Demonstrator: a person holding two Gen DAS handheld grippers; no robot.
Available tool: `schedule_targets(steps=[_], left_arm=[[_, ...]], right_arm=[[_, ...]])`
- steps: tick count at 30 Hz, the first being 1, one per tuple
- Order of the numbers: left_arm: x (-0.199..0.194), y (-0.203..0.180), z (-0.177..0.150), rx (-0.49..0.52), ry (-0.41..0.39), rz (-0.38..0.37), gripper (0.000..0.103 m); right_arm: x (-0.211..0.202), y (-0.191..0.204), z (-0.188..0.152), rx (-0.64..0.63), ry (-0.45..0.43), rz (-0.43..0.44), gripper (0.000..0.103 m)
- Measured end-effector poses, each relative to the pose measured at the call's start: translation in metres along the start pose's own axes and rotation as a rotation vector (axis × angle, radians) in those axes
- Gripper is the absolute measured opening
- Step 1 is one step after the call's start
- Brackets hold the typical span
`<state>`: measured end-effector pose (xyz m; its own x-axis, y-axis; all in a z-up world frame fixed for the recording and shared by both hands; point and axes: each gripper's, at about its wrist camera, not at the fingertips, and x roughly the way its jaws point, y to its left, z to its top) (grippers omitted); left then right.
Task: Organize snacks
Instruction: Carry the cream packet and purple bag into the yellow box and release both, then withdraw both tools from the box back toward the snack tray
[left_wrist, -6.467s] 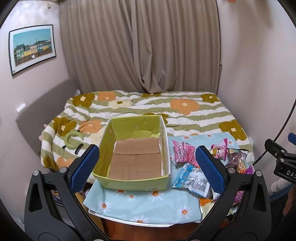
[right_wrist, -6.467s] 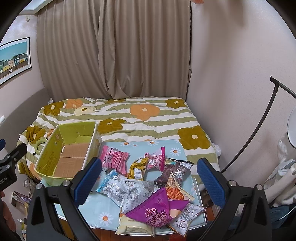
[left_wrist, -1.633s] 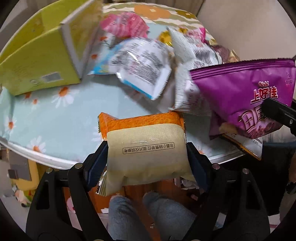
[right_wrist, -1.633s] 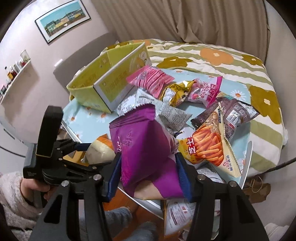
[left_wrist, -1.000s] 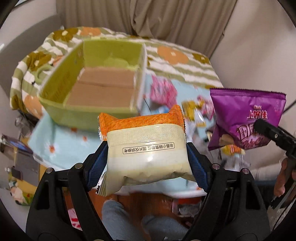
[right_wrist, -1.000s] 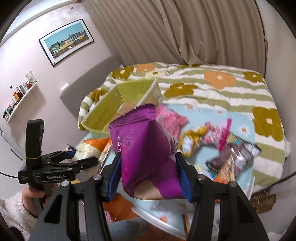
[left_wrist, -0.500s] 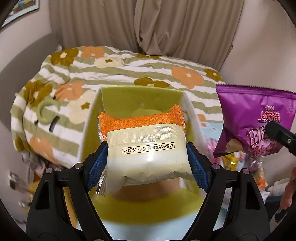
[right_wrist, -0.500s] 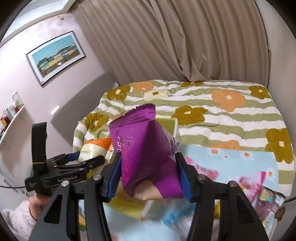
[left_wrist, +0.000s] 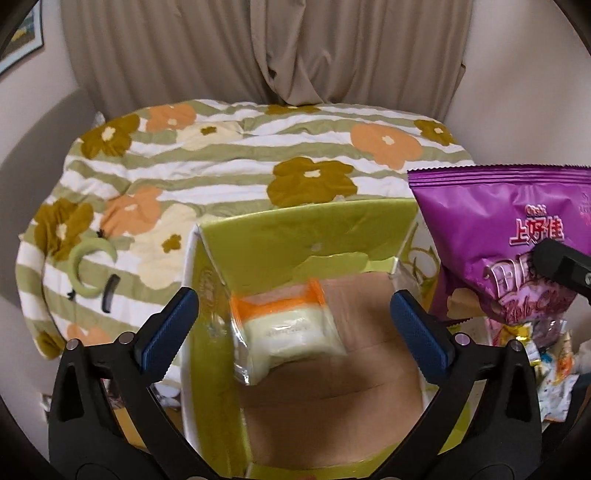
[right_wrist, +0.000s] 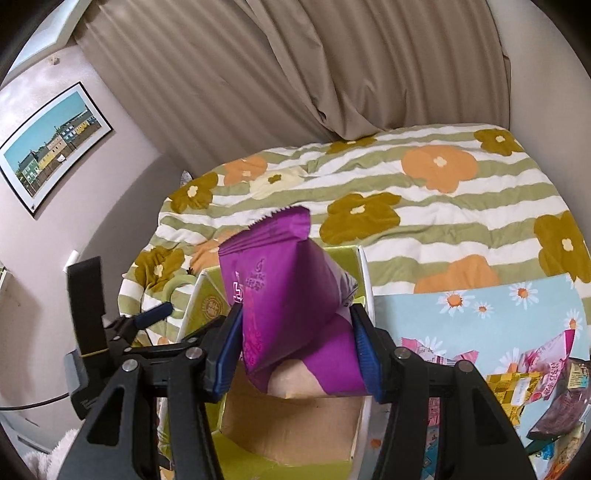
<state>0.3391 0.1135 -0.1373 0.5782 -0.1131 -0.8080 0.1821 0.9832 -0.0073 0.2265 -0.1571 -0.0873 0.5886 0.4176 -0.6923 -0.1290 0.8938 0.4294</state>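
The left gripper (left_wrist: 293, 323) has let go: its jaws, clamped on the orange and cream packet (left_wrist: 288, 330) half a second ago, now stand wide apart and empty, and the packet, blurred, lies loose in the green box (left_wrist: 306, 240) near its left wall. The right gripper (right_wrist: 297, 350) stays clamped on the purple bag (right_wrist: 291, 295), holding it over the box's right side, while the other snacks (right_wrist: 532, 373) lie on the daisy cloth (right_wrist: 480, 306) to the right
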Motion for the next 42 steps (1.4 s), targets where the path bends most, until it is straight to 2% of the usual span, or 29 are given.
schedule_targets(steps=[12, 20, 21, 22, 24, 34, 42], left_arm=[[-0.022, 0.007, -0.039, -0.055, 0.031, 0.084, 0.102], [-0.02, 0.013, -0.049, -0.059, 0.051, 0.132, 0.102], [-0.02, 0.014, -0.05, -0.059, 0.051, 0.132, 0.102], [-0.021, 0.014, -0.051, -0.06, 0.05, 0.13, 0.102], [-0.022, 0.015, -0.054, -0.059, 0.052, 0.129, 0.102], [-0.034, 0.02, -0.054, -0.062, 0.035, 0.108, 0.102], [-0.063, 0.02, -0.049, -0.056, -0.017, 0.091, 0.102]], right_arm=[[0.027, 0.019, 0.009, -0.069, 0.07, 0.062, 0.052], [0.076, 0.025, 0.016, -0.1, 0.174, 0.047, 0.057], [0.081, 0.025, 0.014, -0.105, 0.183, 0.027, 0.067], [0.083, 0.025, 0.014, -0.109, 0.18, 0.012, 0.088], [0.083, 0.023, 0.011, -0.119, 0.157, -0.004, 0.103], [0.064, 0.026, -0.001, -0.162, 0.129, -0.047, 0.103], [0.034, 0.037, -0.002, -0.18, 0.063, -0.086, 0.103]])
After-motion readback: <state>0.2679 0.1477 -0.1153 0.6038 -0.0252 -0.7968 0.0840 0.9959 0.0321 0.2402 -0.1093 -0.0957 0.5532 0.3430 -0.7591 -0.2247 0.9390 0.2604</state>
